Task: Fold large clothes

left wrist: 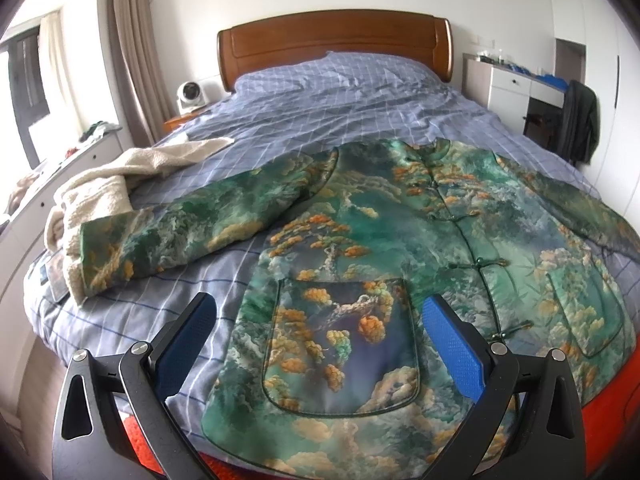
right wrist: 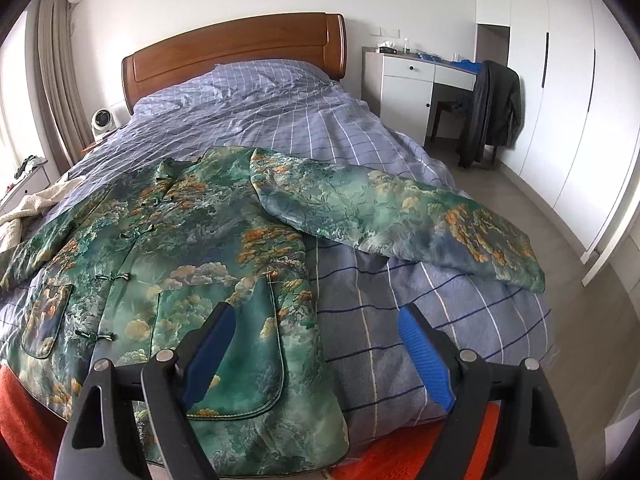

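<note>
Left wrist view shows our left tongs (left wrist: 316, 340) spread wide with nothing pinched, hanging over a pocket of the green jacket (left wrist: 400, 248). The jacket lies flat and face up on the bed (left wrist: 340, 104), buttons closed, both sleeves stretched out to the sides. A cream fleece blanket (left wrist: 104, 188) sits beside one sleeve. From the right wrist, our right tongs (right wrist: 316, 344) are spread wide too, grasping nothing, over the jacket's (right wrist: 180, 248) edge and the checked blue cover.
</note>
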### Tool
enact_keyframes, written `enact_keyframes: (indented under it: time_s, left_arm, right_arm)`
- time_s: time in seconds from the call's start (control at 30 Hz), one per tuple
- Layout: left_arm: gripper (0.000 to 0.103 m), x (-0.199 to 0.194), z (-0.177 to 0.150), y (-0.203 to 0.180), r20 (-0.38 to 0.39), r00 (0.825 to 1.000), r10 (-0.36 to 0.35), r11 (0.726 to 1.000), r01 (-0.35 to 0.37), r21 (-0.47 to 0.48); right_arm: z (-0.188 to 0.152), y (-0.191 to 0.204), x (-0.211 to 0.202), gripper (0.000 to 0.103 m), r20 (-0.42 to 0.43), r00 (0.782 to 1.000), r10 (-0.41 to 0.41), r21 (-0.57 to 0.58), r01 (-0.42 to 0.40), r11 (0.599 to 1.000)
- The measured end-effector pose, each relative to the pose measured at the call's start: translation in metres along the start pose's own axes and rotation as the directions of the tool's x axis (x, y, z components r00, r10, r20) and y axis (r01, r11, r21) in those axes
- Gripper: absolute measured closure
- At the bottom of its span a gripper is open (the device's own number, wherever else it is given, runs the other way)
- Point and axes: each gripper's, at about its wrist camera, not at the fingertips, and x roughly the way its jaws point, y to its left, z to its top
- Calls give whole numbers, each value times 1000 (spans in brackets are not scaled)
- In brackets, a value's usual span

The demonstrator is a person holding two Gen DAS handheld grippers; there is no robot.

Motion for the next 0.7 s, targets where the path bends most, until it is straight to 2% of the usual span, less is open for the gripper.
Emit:
enact_keyframes:
  time_s: [0.7]
  left_arm:
    - [1,1,0,1,3,1000,1,1000,-1,1]
  right_arm:
    - [-3,-6,3,18,-11,1000,1,26,-1,1000]
